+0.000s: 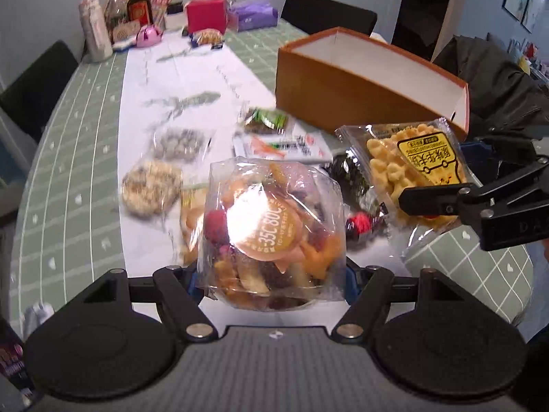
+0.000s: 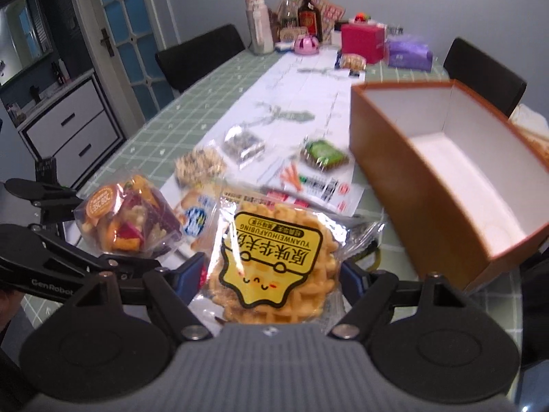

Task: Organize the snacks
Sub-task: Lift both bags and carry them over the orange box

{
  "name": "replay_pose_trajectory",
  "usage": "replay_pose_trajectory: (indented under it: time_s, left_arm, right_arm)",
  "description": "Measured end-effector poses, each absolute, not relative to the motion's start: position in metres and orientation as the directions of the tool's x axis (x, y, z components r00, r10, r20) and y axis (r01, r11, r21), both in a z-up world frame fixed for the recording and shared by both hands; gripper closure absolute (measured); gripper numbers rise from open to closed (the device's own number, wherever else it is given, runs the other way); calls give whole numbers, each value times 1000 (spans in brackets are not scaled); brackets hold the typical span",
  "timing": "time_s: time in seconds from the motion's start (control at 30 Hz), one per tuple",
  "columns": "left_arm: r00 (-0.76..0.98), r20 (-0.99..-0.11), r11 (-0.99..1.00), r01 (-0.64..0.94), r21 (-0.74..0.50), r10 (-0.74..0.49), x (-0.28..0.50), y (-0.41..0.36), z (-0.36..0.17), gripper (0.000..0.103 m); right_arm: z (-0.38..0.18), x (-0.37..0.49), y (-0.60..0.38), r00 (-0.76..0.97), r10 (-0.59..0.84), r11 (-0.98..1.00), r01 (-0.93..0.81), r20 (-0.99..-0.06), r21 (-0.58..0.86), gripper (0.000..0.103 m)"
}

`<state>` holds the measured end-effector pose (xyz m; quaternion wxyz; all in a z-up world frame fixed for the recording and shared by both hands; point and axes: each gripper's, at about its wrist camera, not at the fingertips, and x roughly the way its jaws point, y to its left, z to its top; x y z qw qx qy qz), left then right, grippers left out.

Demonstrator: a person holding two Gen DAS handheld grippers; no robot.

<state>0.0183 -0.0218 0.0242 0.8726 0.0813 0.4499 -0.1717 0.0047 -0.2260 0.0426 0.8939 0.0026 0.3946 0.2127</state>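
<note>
- Nearest our left wrist camera, the left gripper (image 1: 271,281) is clamped on a clear bag of mixed dried fruit chips (image 1: 272,233), its blue finger pads pressed against both sides of the bag's lower part, and the bag is held up above the table.
- Nearest our right wrist camera, the right gripper (image 2: 271,274) is closed on a waffle packet (image 2: 274,257) with a yellow label, the blue pads squeezing its two sides; the packet is lifted clear of the tabletop.
- From the left view we see the waffle packet (image 1: 408,175) to the right of the fruit chip bag and close to the near wall of the orange box (image 1: 343,89).
- From the right view the fruit chip bag (image 2: 127,219) hangs to the left of the waffle packet, the two apart.
- The orange box (image 2: 405,171) stands open on the table's right side; what we can see of its white inside holds nothing.
- On the white runner between the box and our grippers lie more wrapped snacks: a round puffed rice cake (image 1: 151,185), a clear pack of dark nuts (image 1: 178,144), a green-wrapped bar (image 1: 269,120) and a flat white packet with carrots printed on it (image 1: 281,146).
- The green checked tablecloth (image 1: 68,158) covers the table; at its far end stand a brown bottle (image 1: 139,3), a pink box (image 1: 206,15) and a purple tissue pack (image 1: 254,15).
</note>
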Motion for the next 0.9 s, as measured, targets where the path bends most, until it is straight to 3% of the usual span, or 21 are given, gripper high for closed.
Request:
replay_pose_trajectory:
  time_s: [0.3,0.57,0.9]
  left_arm:
    - [603,-740,884,466,25,-298,65,-88,64,20]
    - [617,-722,841,533,91,-313,109,-151,73,20]
    - [618,-695,811,579,85,-368,139,-205,62,20]
  right_arm:
    - [95,30,-281,712,282,943,-329,-643,49,26]
    - [120,63,-338,768,187,980,-190,-613,61,26]
    - [98,109,-380,753,82,996,-36,-653,84,25]
